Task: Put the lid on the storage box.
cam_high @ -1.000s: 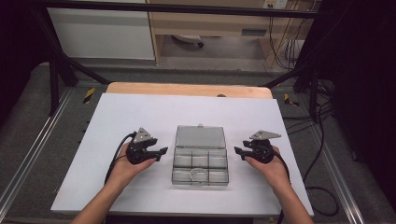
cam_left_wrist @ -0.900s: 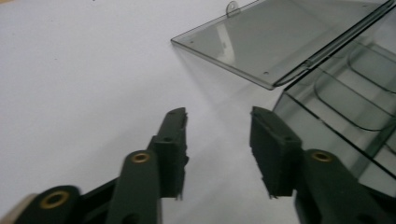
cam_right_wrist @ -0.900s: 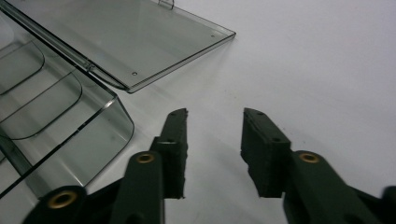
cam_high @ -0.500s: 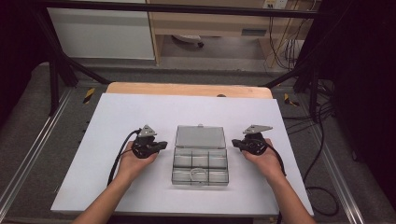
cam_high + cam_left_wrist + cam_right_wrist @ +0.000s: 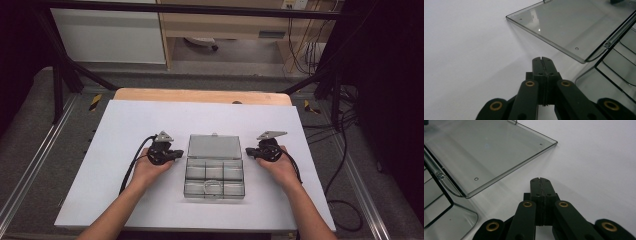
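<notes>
The clear compartment box (image 5: 214, 166) lies open, lid flat, while the left gripper (image 5: 173, 154) and right gripper (image 5: 248, 153) flank it, clenched empty, nothing yet handled

I see both my forearms reaching in from the near edge, one on each side of the clear compartment box (image 5: 215, 167), which I use as my landmark. My left hand (image 5: 150, 167) sits just left of the box, holding the left gripper (image 5: 172, 154), whose tip points toward the box's left edge. My right hand (image 5: 280, 165) sits just right of the box, holding the right gripper (image 5: 248, 151), its tip pointing toward the box's right edge. Both pairs of black jaws are pressed fully together with nothing between them. In each gripper view, the closed jaws sit just beside the box's raised lid, not touching it.
</notes>
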`<action>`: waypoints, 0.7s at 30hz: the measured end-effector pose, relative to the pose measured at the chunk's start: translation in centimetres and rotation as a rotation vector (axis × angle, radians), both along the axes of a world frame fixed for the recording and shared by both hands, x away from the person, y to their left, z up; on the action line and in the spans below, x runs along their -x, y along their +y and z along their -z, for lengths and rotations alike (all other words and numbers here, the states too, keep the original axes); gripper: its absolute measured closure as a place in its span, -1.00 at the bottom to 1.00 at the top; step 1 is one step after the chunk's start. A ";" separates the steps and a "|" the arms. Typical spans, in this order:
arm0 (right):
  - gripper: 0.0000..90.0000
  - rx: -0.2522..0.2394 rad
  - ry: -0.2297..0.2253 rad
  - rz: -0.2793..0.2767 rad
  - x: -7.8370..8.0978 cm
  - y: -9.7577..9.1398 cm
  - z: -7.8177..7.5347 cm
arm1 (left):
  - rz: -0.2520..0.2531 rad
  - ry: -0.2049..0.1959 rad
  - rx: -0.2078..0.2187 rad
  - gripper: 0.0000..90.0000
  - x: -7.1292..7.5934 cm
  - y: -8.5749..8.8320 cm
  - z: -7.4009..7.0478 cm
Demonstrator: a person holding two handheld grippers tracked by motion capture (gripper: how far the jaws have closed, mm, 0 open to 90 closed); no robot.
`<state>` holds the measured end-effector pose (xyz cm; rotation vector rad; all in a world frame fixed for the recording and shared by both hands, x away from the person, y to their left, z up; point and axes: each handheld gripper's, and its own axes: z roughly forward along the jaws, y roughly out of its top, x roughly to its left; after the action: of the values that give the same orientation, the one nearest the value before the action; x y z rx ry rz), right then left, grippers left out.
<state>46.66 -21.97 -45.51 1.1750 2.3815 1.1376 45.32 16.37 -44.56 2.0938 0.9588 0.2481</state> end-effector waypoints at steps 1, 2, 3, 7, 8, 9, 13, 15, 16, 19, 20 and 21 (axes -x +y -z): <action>1.00 -0.005 0.002 -0.002 0.0 0.1 0.0 | 0.009 0.002 -0.003 1.00 0.0 -0.1 0.0; 1.00 -0.012 -0.002 -0.007 -0.1 0.2 0.1 | 0.014 0.003 -0.004 1.00 -0.1 -0.3 0.0; 1.00 -0.014 0.000 -0.012 -0.1 0.3 0.1 | 0.019 0.001 -0.015 1.00 -0.1 -0.5 0.0; 1.00 -0.021 -0.005 -0.019 -0.1 0.5 0.3 | 0.018 0.010 -0.025 1.00 -0.3 -0.9 0.4; 1.00 -0.027 -0.004 -0.021 -0.2 0.5 0.3 | 0.015 0.016 -0.022 1.00 -0.4 -1.0 0.5; 1.00 -0.030 -0.003 -0.023 -0.2 0.6 0.4 | 0.016 0.018 -0.026 1.00 -0.6 -1.1 0.6; 1.00 -0.031 0.001 -0.039 -0.6 0.8 0.3 | 0.019 0.022 -0.007 1.00 -1.1 -1.4 0.8; 1.00 -0.029 0.000 -0.045 -0.9 1.0 0.3 | 0.020 0.027 -0.003 1.00 -1.4 -1.5 0.8; 1.00 -0.034 0.005 -0.046 -1.0 1.1 0.4 | 0.020 0.030 -0.001 1.00 -1.6 -1.6 0.8; 1.00 -0.036 0.011 -0.048 -1.4 1.4 0.3 | 0.019 0.039 0.016 1.00 -2.1 -1.6 0.9; 1.00 -0.040 0.012 -0.048 -1.5 1.4 0.4 | 0.019 0.043 0.023 1.00 -2.3 -1.6 1.0; 1.00 -0.045 0.013 -0.048 -1.5 1.4 0.4 | 0.018 0.046 0.034 1.00 -2.5 -1.6 1.0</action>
<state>48.18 -20.62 -45.92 1.1487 2.4184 1.2086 47.81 14.76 -45.58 2.0838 0.9642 0.1737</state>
